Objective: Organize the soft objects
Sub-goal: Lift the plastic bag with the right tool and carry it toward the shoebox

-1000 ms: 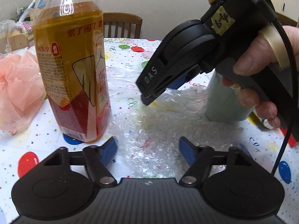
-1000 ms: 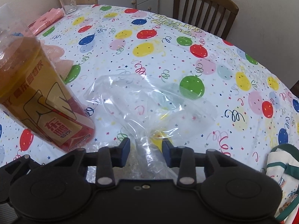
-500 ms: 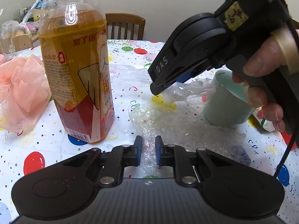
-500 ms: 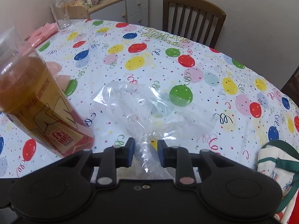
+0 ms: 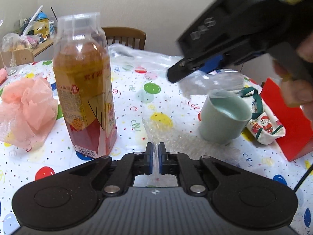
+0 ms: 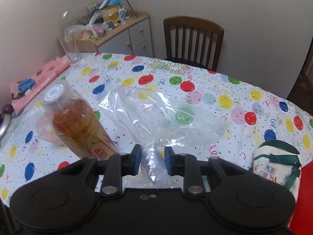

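My left gripper [image 5: 156, 157] is shut on the near edge of a bubble wrap sheet [image 5: 176, 137] that lies on the balloon-print tablecloth. My right gripper [image 6: 152, 159] holds the bunched neck of a clear plastic bag [image 6: 160, 115] lifted above the table; its jaws stand a little apart with the plastic between them. The right gripper [image 5: 197, 68] also shows in the left wrist view at upper right, with the bag [image 5: 211, 82] hanging from it. A pink mesh puff [image 5: 25, 109] lies at the left.
A tea bottle [image 5: 86, 101] stands left of the bubble wrap. A pale green cup [image 5: 223, 117], a Christmas pouch [image 5: 268, 127] and a red box [image 5: 287, 121] are on the right. A wooden chair [image 6: 192, 41] and cluttered cabinet [image 6: 125, 31] are beyond the table.
My left gripper closed on the bubble wrap's edge. My right gripper rose with the clear bag, lifting it off the table.
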